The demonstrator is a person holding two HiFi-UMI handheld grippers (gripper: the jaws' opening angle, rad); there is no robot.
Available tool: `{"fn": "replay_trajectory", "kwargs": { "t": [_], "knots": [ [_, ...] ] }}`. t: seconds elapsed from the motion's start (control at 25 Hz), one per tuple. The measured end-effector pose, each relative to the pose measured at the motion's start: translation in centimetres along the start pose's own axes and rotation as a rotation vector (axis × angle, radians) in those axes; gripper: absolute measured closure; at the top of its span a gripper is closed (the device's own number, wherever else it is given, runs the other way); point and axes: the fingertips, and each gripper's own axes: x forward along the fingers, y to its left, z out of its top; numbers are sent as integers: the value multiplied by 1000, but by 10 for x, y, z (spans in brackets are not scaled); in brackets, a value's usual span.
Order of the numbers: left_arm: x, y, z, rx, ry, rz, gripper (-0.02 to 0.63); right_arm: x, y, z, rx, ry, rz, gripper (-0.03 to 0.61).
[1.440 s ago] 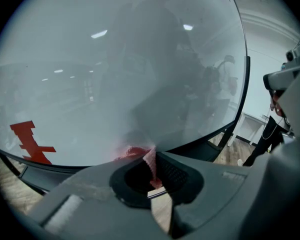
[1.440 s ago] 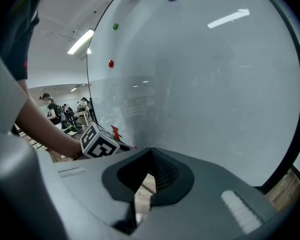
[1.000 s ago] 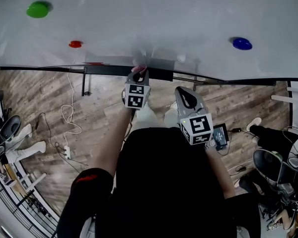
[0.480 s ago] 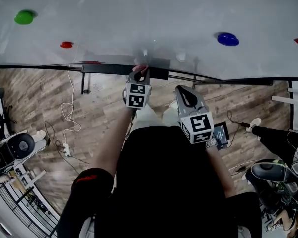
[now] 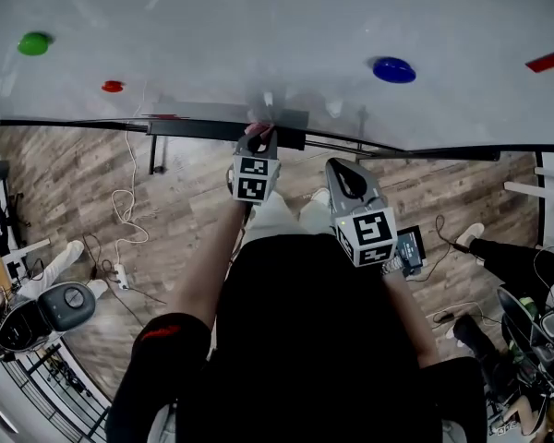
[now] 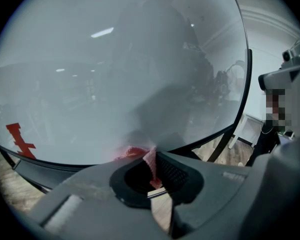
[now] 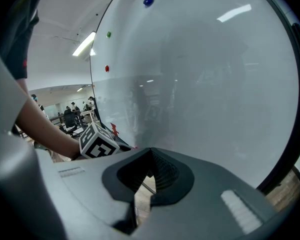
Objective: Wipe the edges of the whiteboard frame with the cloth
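Your left tongs (image 5: pixel 258 137) were clamped on the pink cloth (image 6: pixel 135 152), held at the whiteboard frame (image 5: pixel 74 125), whose bottom edge ran left to right just ahead. Your right tongs (image 5: pixel 343 175) hung closed and empty, farther back.

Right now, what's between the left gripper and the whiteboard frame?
The cloth. The left gripper is shut on it, and its pink bunch sits at the bottom frame. The left gripper view shows this best.
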Motion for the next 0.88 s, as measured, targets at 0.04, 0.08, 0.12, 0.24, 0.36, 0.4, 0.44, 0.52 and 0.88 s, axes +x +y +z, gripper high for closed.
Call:
{"fn": "replay_trajectory", "kwargs": {
  "t": [0.04,0.08,0.12,0.24,0.36,0.4,0.44,0.52,0.88],
  "knots": [
    [0,-1,0,0,0,1,597,-1,-1,0,-1,0,2,577],
    [0,-2,1,-1,1,2,597,-2,-2,0,-1,1,2,577],
    [1,-4,2,-2,1,3,597,-3,-3,0,-1,1,2,577],
    [3,-10,2,-6,0,5,597,-6,-9,0,-1,-3,4,577],
    [5,-17,4,-10,-3,8,597,-10,-13,-4,-4,0,8,577],
    [6,-18,4,-10,-4,10,597,-11,-14,-4,-5,2,10,577],
    [7,-20,5,-10,-5,11,597,-12,-15,-5,-5,3,11,577],
    [7,-22,6,-10,-8,11,597,-15,-18,-6,-5,4,9,577],
    [11,-33,5,-5,-13,12,597,-21,-25,-14,-2,7,-4,577]
  ]
}}
